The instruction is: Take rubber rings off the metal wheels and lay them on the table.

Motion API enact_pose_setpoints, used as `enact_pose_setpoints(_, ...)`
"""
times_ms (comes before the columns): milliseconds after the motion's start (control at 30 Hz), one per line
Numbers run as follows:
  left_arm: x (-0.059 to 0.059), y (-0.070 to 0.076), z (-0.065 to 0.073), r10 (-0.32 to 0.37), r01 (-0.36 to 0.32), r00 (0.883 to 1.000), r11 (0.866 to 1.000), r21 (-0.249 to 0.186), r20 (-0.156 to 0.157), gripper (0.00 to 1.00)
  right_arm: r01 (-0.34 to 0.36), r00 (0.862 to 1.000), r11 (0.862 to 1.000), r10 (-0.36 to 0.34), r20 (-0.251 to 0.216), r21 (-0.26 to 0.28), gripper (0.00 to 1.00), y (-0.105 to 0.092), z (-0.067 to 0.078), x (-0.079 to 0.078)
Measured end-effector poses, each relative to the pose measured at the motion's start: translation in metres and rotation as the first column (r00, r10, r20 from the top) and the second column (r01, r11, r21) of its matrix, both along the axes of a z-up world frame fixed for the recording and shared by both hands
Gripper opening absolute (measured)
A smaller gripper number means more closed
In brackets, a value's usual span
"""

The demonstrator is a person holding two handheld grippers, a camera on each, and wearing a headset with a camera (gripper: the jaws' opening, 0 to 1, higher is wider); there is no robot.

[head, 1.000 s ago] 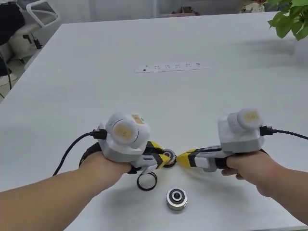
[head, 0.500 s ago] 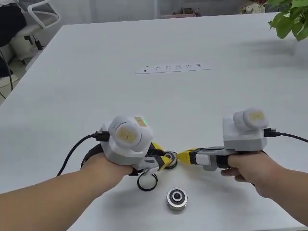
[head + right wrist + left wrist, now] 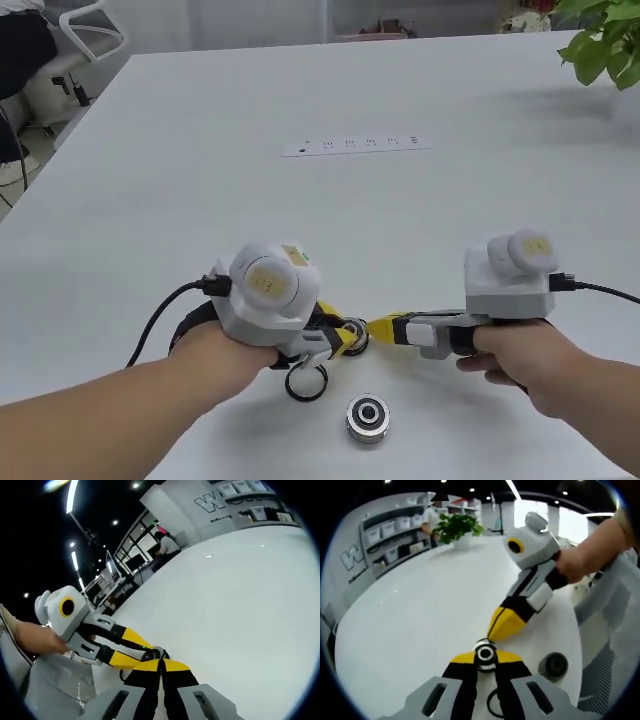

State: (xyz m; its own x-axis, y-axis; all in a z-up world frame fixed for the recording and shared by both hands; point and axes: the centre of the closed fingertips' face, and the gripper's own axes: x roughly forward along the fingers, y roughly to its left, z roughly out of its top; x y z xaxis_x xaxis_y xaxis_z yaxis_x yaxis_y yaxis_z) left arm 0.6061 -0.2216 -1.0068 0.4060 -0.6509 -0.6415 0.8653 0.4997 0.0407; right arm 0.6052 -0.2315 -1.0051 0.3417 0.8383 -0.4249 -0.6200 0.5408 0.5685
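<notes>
My left gripper (image 3: 342, 337) is shut on a small metal wheel (image 3: 353, 336) and holds it just above the table; in the left gripper view the wheel (image 3: 485, 654) sits between the yellow jaw tips. My right gripper (image 3: 372, 328) is shut, and its yellow tip (image 3: 493, 632) touches the wheel's rim from the other side. I cannot tell whether it pinches the wheel's rubber. A loose black rubber ring (image 3: 306, 381) lies on the table under my left hand. A second wheel (image 3: 368, 417) stands near the front edge. The right gripper view has the left gripper (image 3: 148, 655) meeting its own jaws.
The white table (image 3: 300, 220) stretches far ahead, with a power strip (image 3: 356, 146) at its middle. A green plant (image 3: 600, 40) stands at the far right corner and an office chair (image 3: 85, 25) at the far left. Cables trail from both grippers.
</notes>
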Motion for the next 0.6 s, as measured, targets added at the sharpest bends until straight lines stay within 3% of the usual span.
enact_pose_setpoints(600, 0.0005, 0.0006, -0.0002, 0.011, -0.011, 1.0, 1.0, -0.013, -0.004, 0.14, -0.013, 1.0, 1.0, 0.013, -0.007, 0.018, 0.0, 0.0046, 0.0033, -0.0023)
